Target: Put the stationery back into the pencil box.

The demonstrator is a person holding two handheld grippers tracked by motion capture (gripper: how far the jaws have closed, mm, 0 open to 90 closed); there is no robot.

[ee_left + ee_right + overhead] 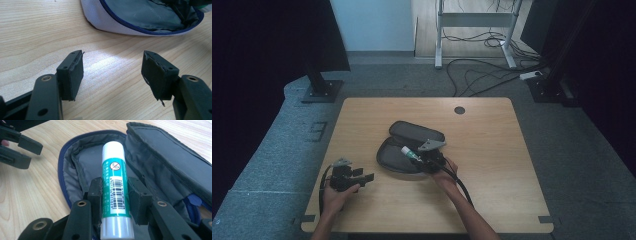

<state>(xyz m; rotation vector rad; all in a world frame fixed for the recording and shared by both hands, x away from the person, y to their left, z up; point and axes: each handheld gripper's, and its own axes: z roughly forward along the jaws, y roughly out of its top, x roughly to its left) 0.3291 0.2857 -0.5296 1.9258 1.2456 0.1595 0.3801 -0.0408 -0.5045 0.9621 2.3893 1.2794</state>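
Here, left hand-held gripper (112,72) rests low on tabletop (37,30), jaws spread wide, nothing between them; parked just short of pouch (150,17), likely keeping clear while ready to steady it. Pouch lies unzipped, flap folded back, so inside is reachable. Right hand-held gripper (115,200) is clamped on glue stick (115,182) at mid-body, pads pressing label; stick points ahead over open pouch, apparently lined up for laying inside.

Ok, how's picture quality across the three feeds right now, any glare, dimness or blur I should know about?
High view: dim and dark at the edges, table readable. Left gripper view: a bright patch of glare on the wood between the left gripper jaws, sharp otherwise. Right gripper view: evenly lit, the glue stick label is crisp, its base slightly soft.
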